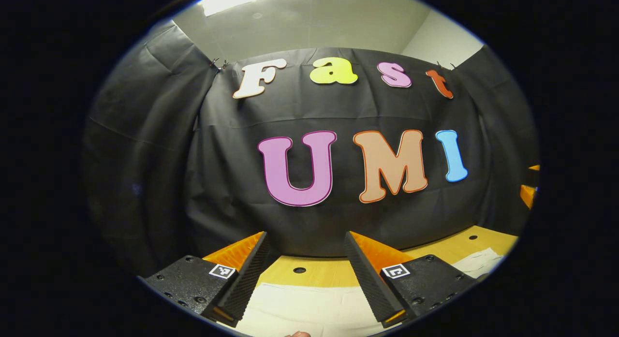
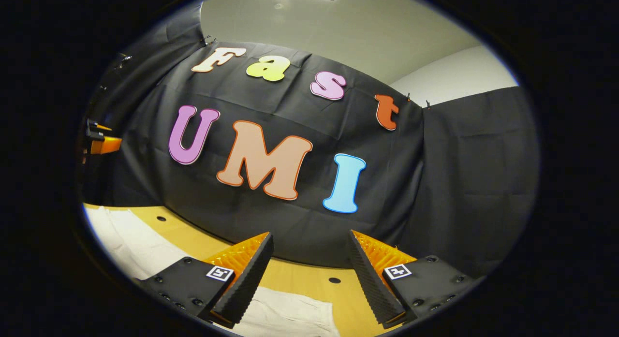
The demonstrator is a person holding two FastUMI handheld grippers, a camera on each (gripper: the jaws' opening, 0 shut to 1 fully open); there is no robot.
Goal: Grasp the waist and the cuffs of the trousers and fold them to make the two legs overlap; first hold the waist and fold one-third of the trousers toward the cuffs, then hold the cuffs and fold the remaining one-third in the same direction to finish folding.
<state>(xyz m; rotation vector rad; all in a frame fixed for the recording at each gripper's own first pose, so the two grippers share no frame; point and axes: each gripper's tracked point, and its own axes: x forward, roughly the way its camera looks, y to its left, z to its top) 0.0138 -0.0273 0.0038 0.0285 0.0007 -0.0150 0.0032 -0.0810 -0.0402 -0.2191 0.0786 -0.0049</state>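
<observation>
Pale cream trousers [image 1: 309, 308] lie flat on a wooden table [image 1: 324, 271]. In the left gripper view my left gripper [image 1: 307, 274] hovers above their near edge, open, with nothing between its fingers. More of the cloth [image 1: 481, 260] reaches to the right. In the right gripper view the trousers [image 2: 130, 240] stretch away to the left, and one end [image 2: 290, 313] lies under my right gripper [image 2: 309, 274], which is open and holds nothing. The other gripper [image 2: 99, 141] hangs far off at the left edge.
The table [image 2: 300, 274] has small round holes [image 1: 299, 270] in its top. The black cloth wall [image 1: 338, 206] stands close behind its far edge. The other gripper's tips [image 1: 531, 184] peek in at the right edge of the left gripper view.
</observation>
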